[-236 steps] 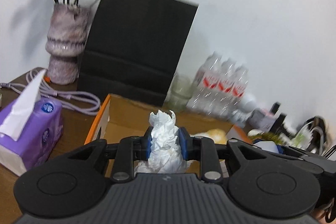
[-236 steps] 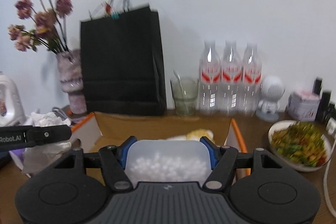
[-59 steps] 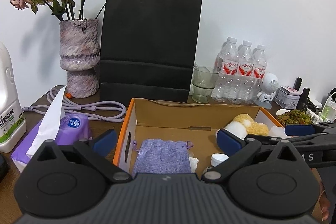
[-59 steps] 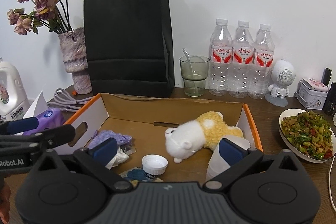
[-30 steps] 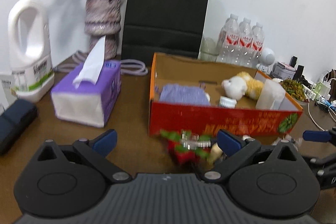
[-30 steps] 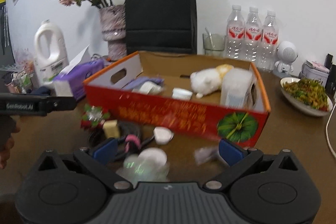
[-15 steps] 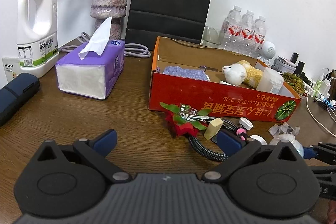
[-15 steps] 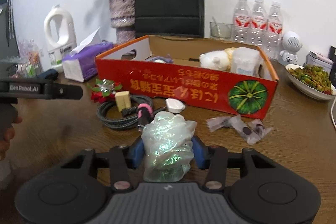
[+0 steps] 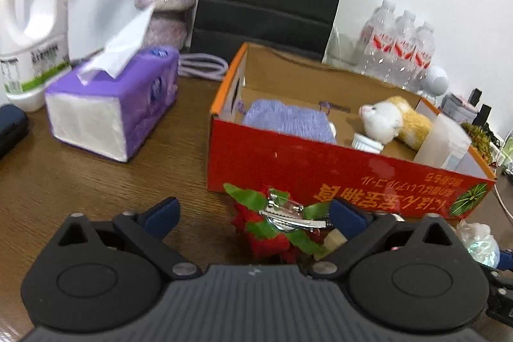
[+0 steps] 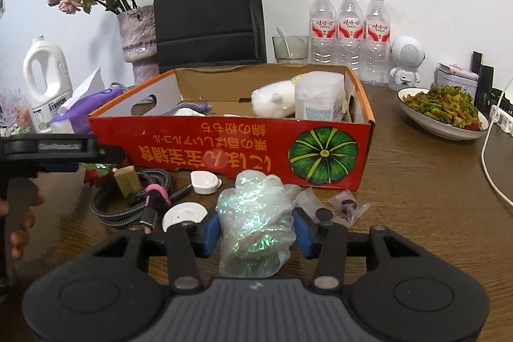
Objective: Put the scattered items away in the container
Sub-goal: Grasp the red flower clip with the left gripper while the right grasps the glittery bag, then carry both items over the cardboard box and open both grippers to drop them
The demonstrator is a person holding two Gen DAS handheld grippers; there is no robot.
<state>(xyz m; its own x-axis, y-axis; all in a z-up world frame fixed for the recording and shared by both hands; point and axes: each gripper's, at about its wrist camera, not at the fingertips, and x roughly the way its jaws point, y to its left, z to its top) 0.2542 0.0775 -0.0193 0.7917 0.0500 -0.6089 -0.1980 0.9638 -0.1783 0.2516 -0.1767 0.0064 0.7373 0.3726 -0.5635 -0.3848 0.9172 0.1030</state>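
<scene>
My left gripper hovers low over the table with a red flower hair clip with green leaves between its closing jaws; the pads are not touching it. My right gripper is shut on a crumpled glittery plastic bag, just in front of the red cardboard box. The box holds a purple knitted pouch, a plush toy, a white cap and a translucent tub.
A braided cable with a pink tie, a beige block, white caps and small sachets lie before the box. A tissue box and white jug stand left; a food bowl sits right; bottles, vase and black bag behind.
The left gripper came forward and down over the flower clip and its jaws narrowed a little. The right gripper, open a second ago, has shut on the glittery bag.
</scene>
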